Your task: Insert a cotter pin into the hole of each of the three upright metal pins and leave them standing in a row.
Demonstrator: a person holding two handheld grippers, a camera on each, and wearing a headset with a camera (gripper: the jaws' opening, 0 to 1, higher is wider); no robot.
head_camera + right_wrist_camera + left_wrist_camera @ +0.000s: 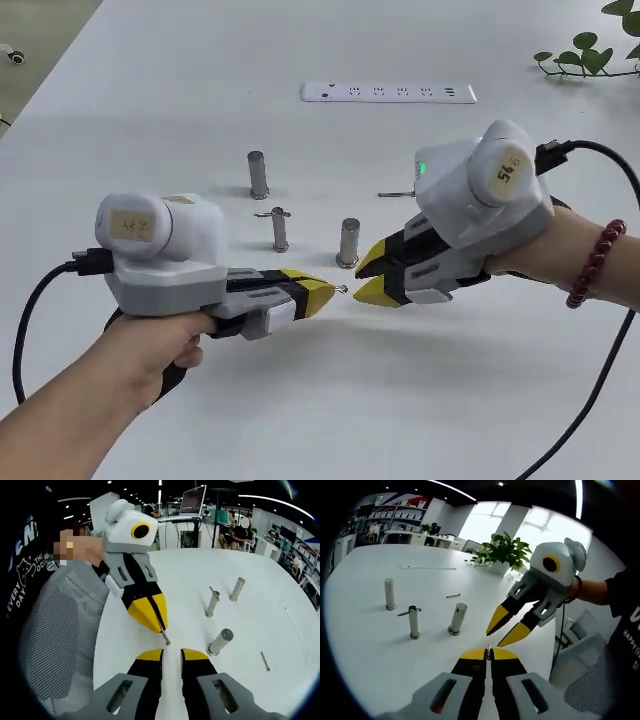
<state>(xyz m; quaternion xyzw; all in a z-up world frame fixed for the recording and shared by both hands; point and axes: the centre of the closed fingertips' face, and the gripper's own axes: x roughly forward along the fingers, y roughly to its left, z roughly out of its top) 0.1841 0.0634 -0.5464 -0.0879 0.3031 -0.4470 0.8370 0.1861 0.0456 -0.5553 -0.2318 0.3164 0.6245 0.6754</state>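
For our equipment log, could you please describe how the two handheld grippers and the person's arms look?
The left gripper and right gripper have pale grey rounded bodies, black jaws tipped yellow, beige labels and black cables. The right wrist wears a red beaded bracelet. Forearms are bare.

upright pins (348, 243): dull metal | table (150, 100): smooth matt white | bracelet (596, 262): glossy beads

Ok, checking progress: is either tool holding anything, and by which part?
The left tool is shut on a cotter pin, gripping one end; the other end pokes out past its tips. The right tool is open, holding nothing.
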